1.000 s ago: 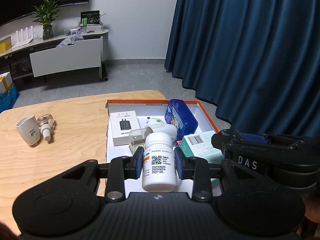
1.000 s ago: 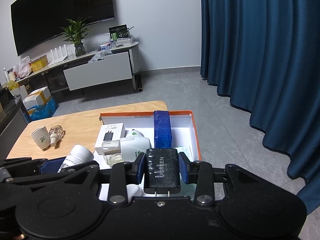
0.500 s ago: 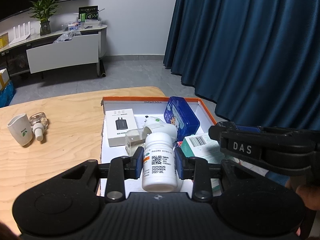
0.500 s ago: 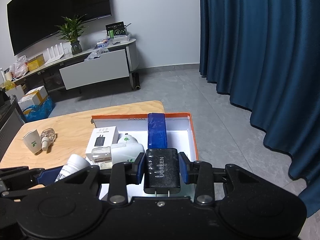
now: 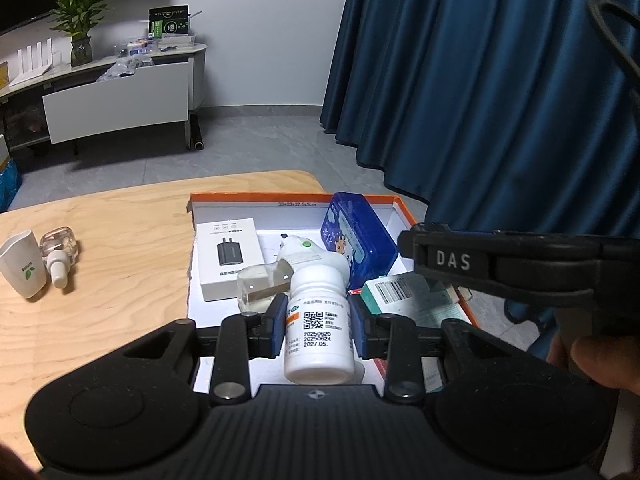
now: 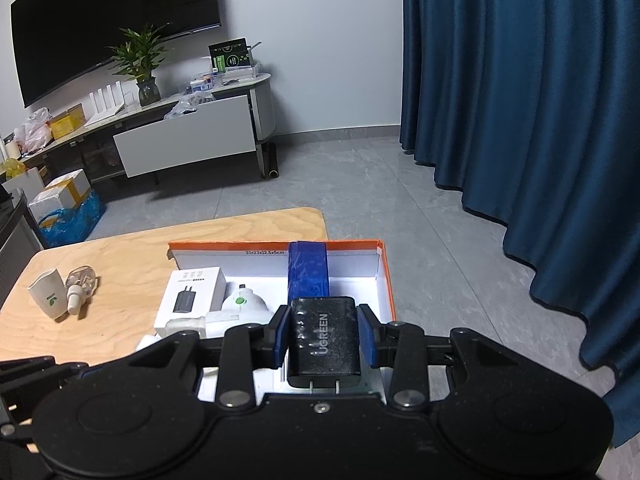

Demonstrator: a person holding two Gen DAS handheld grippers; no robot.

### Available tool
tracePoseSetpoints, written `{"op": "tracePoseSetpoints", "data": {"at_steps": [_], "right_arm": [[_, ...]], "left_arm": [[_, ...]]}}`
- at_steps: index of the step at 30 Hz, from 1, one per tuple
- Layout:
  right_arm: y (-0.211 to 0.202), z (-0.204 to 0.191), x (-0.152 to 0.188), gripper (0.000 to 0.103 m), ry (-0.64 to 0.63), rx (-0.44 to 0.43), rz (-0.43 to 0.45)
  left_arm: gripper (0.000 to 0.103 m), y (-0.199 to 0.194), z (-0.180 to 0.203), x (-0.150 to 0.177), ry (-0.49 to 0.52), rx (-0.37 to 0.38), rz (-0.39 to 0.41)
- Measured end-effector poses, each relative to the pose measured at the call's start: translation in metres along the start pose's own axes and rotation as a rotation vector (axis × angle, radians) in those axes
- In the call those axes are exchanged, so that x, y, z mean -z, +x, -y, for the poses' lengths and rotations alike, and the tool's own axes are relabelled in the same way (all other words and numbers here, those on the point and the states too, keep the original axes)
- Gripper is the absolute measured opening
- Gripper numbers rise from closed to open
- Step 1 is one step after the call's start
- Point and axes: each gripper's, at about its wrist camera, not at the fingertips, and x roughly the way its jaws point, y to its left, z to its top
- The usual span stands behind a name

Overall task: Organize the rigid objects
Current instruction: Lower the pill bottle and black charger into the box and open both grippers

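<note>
My left gripper [image 5: 318, 326] is shut on a white pill bottle [image 5: 319, 328], held over the near part of an orange-rimmed white box [image 5: 256, 197]. My right gripper [image 6: 324, 338] is shut on a black UGREEN charger [image 6: 325, 340], held over the same box [image 6: 386, 276]. The box holds a white charger carton [image 5: 231, 258], a blue tin [image 5: 358, 236], a white plug-in device [image 5: 310, 254] and a teal carton [image 5: 404, 294]. The right gripper's body [image 5: 500, 264] crosses the left wrist view at the right.
A white cup [image 5: 22, 262] and a clear small bottle [image 5: 60, 252] lie on the wooden table [image 5: 112, 240] to the left of the box. Blue curtains [image 6: 520, 100] hang to the right. A TV stand [image 6: 184, 136] is far behind.
Both grippers have drawn back and up from the box, still holding their objects. The box and table items look further away and shifted left in both views.
</note>
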Motion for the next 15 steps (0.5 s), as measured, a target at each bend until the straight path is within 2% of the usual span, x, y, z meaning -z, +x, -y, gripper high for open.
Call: {"op": "tracePoseSetpoints", "data": {"at_steps": [15], "right_arm": [[0.033,0.006,-0.023,0.044,0.009,0.042,0.014]], "left_arm": [[0.033,0.009,0.000,-0.002,-0.004,0.015,-0.010]]}}
